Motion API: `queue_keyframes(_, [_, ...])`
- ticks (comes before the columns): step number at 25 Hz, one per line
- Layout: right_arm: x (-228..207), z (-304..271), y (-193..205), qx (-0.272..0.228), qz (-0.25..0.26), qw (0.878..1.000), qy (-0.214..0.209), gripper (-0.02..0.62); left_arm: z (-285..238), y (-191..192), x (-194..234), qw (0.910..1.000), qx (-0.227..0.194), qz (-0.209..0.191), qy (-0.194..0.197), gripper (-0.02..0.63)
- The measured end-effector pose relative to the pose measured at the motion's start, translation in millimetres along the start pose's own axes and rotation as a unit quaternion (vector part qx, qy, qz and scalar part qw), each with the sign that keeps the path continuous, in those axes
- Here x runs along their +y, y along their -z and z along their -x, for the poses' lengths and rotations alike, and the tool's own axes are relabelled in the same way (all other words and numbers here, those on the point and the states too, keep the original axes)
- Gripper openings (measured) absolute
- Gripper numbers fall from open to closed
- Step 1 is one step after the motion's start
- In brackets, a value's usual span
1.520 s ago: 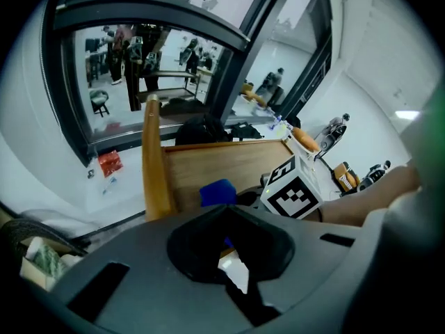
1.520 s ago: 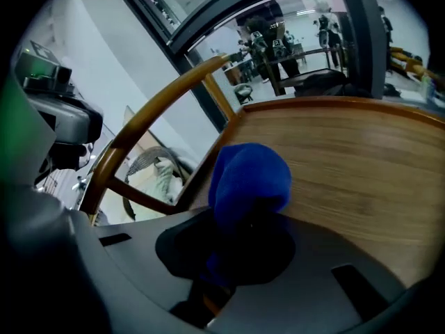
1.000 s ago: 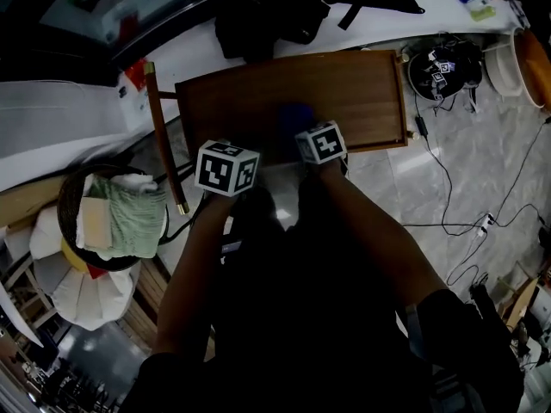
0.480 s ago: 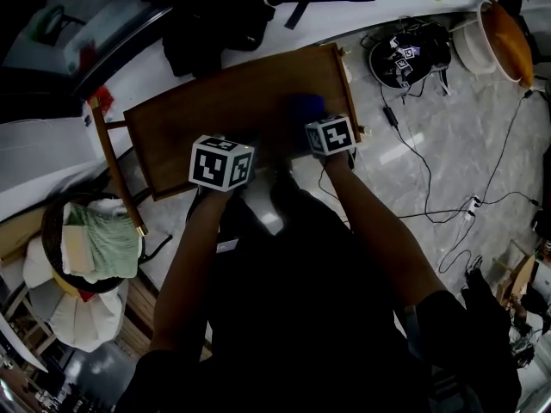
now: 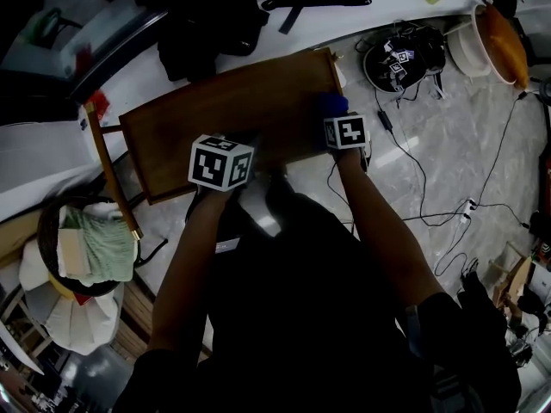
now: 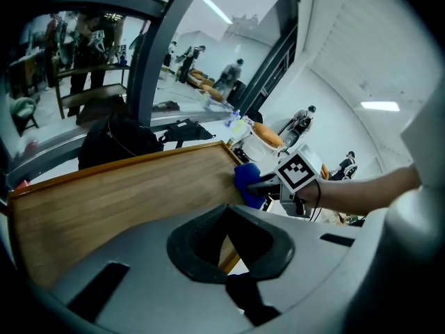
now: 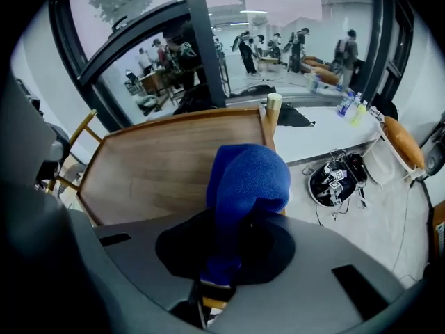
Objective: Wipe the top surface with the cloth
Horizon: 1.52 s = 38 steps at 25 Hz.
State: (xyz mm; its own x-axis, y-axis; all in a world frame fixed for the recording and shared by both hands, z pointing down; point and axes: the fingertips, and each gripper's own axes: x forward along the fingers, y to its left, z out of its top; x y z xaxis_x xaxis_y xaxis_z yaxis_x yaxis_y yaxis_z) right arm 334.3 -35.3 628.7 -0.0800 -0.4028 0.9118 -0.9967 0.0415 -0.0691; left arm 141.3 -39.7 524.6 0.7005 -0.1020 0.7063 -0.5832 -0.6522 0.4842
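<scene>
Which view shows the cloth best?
Right gripper view: the blue cloth fills the centre, clamped over the wooden top in the jaws of the right gripper. Head view shows a dim sliver; left gripper view, a small patch.

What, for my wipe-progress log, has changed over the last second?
The right gripper, its fingers shut on the bunched blue cloth, has swept the cloth rightward along the brown wooden table top, from near its middle to its right end. Nothing was let go or picked up. The left gripper remains at the table's near edge, holding nothing.
</scene>
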Motion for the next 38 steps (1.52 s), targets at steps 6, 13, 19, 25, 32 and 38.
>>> queue_keyframes(6, [20, 9, -11, -0.031, -0.015, 0.999, -0.017, 0.061, 41, 10, 26, 0.9996, -0.015, 0.014, -0.018, 0.008])
queue_keyframes(13, [216, 22, -26, -0.062, 0.007, 0.979, -0.193, 0.061, 151, 55, 103, 0.9942, -0.045, 0.056, -0.080, 0.008])
queue_keyframes(19, [429, 7, -19, -0.026, 0.066, 0.943, -0.326, 0.061, 250, 111, 182, 0.9836, -0.061, 0.100, -0.137, 0.008])
queue_keyframes(25, [561, -18, 1, 0.006, 0.110, 0.920, -0.376, 0.061, 307, 165, 228, 0.9767, -0.056, 0.126, -0.164, 0.008])
queue_keyframes(32, [589, -52, 21, 0.035, 0.164, 0.930, -0.328, 0.061, 325, 193, 252, 0.9775, -0.037, 0.128, -0.164, 0.008])
queue_keyframes(38, [582, -53, 32, 0.040, 0.252, 0.916, -0.310, 0.061, 307, 183, 239, 0.9817, -0.033, 0.117, -0.147, 0.008])
